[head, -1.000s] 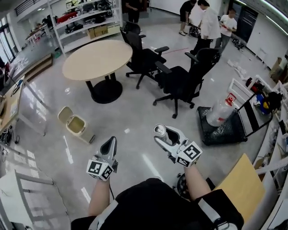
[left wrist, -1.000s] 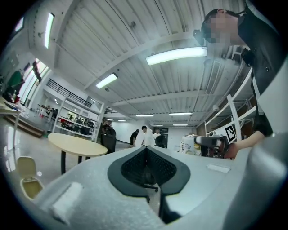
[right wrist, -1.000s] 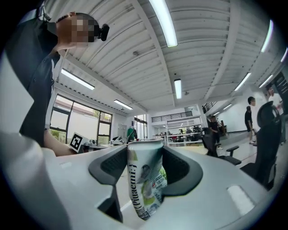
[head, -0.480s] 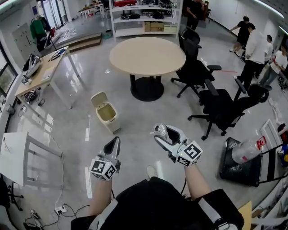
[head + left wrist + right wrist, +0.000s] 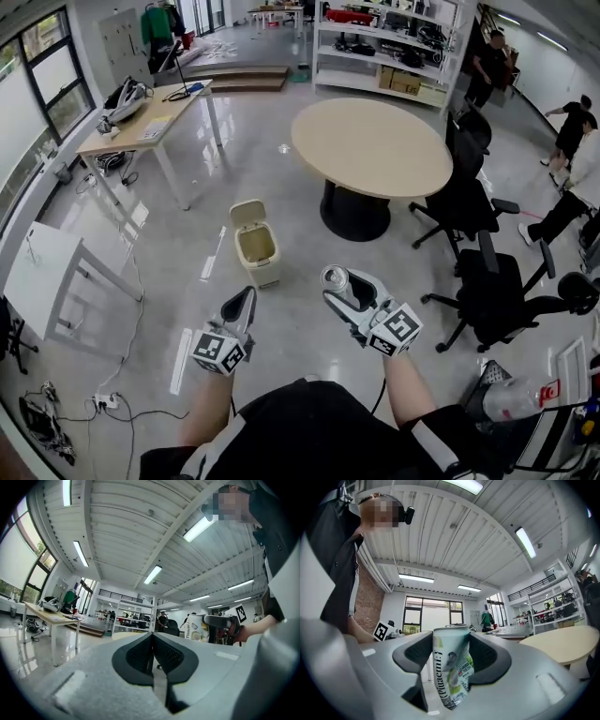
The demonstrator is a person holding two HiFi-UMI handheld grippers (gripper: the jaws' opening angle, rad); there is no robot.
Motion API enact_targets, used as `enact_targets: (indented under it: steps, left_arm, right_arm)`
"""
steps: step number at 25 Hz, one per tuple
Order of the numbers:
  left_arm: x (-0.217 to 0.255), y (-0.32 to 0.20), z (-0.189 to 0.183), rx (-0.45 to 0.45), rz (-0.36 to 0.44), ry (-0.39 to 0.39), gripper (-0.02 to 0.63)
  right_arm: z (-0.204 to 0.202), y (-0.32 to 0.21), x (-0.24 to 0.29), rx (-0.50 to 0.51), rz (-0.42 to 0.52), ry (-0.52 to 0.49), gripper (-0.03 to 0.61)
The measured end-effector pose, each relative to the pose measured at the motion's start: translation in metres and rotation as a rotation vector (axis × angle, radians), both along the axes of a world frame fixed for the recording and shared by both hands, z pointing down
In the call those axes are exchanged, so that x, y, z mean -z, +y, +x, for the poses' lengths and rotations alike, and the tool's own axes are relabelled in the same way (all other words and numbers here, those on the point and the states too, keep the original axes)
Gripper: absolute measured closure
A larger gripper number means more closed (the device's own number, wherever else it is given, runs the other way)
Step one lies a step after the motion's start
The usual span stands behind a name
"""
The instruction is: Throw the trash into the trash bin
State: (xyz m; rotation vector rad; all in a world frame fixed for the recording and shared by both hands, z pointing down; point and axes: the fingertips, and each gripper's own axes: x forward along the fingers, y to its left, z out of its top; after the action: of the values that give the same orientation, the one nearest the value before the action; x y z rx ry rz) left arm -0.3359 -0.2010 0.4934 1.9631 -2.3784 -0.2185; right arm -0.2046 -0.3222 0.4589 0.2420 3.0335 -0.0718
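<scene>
A dented white and green drink can [image 5: 451,667] sits clamped upright between the pads of my right gripper [image 5: 451,656]. From the head view the can [image 5: 337,281] pokes out of the right gripper [image 5: 349,291] at centre right. The beige trash bin [image 5: 255,244] stands on the floor with its lid up, a little ahead and left of the can. My left gripper [image 5: 240,305] hangs level at centre left, its jaws pressed together with nothing in them. In the left gripper view the left gripper [image 5: 152,656] shows its two dark pads meeting, and the can [image 5: 199,629] appears off to the right.
A round wooden table [image 5: 370,150] stands beyond the bin, with black office chairs [image 5: 497,291] to its right. A desk [image 5: 150,122] and a white frame [image 5: 56,281] line the left side. Cables [image 5: 103,403] lie on the floor at lower left. People stand far off at upper right.
The view has swung left: the bin slid from far left to just ahead of the grippers, and the chairs and cart moved off right. Both grippers kept their pose, the can still gripped.
</scene>
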Motion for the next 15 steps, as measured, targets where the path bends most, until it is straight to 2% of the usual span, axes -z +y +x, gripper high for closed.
enact_targets:
  steps: [5,10,15]
  left_arm:
    - [-0.020,-0.030,-0.021,0.042,-0.008,0.009,0.612]
    - [-0.043,-0.041,-0.027,0.073,-0.046,0.062,0.613]
    - [-0.041,-0.037,-0.074,0.124,-0.039,0.052,0.612]
  right_arm:
    - [-0.038,-0.025,-0.013,0.101,0.003,0.021,0.330]
    - [-0.060,-0.037,-0.037,0.152,-0.064,0.059,0.330]
    - [-0.110,-0.047,-0.043,0.193,-0.099,0.061,0.330]
